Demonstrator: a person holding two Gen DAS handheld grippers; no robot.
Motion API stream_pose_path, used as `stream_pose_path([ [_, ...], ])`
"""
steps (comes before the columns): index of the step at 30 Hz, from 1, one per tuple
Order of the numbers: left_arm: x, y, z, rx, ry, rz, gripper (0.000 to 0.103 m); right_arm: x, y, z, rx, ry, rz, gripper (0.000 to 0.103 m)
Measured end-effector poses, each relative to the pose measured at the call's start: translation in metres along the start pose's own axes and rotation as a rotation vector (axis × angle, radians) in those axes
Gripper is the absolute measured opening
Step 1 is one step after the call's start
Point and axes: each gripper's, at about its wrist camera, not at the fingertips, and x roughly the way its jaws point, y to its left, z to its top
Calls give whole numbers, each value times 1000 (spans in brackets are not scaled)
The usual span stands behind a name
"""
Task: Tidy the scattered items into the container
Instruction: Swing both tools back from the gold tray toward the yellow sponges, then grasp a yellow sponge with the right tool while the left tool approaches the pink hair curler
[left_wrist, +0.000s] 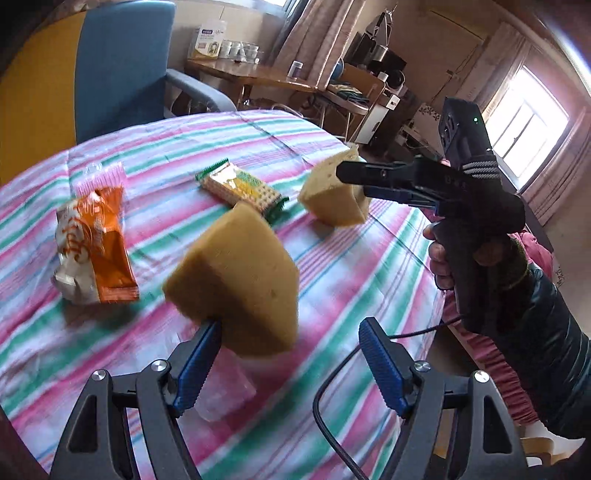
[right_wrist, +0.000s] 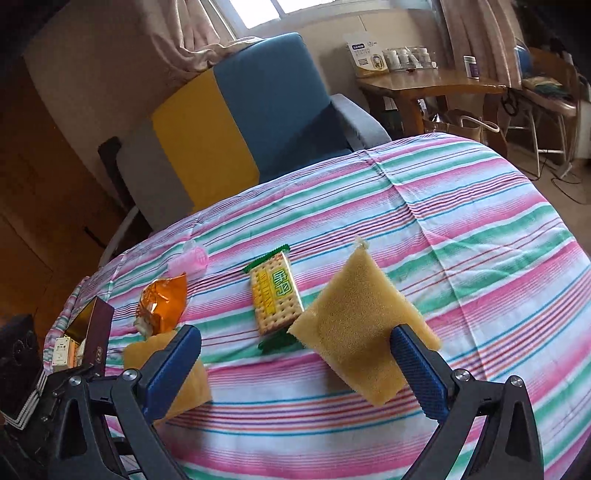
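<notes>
Two yellow sponges, one cracker pack (right_wrist: 275, 295), one orange snack bag (left_wrist: 98, 240) and one pink wrapper (right_wrist: 192, 258) show over the striped cloth (right_wrist: 461, 221) on the bench. One dark box (right_wrist: 92, 332) stands open at the cloth's left edge in the right wrist view, with small packets inside.

The left gripper (left_wrist: 291, 362) points steeply down with its jaws wide apart; the near sponge (left_wrist: 240, 280) sits just at its left pad (left_wrist: 195, 365), clear of the right pad. Whether that pad touches it cannot be told.

The right gripper (right_wrist: 295, 373) also tilts down, jaws wide. The far sponge (right_wrist: 358, 332) lies between them, against the right pad (right_wrist: 417, 373), with a gap to the left pad. A hand (left_wrist: 480, 266) in a dark sleeve (left_wrist: 546, 350) holds this gripper by its pistol handle.
</notes>
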Motion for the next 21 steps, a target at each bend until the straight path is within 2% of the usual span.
stream_pose_path([
  [5, -15, -3, -37, -57, -7, -15, 77, -13, 3, -31, 68, 24, -8, 103],
  [10, -39, 18, -58, -140, -41, 46, 77, -26, -8, -66, 169, 29, -20, 103],
  [16, -58, 44, -56, -220, -84, 174, 77, -43, -13, -104, 273, 12, -9, 103],
  [18, -57, 46, -51, -211, -86, 207, 77, -50, -8, -113, 280, 1, -11, 103],
  [21, -50, 40, -44, -142, -77, 288, 77, -67, 9, -117, 247, -41, -3, 103],
])
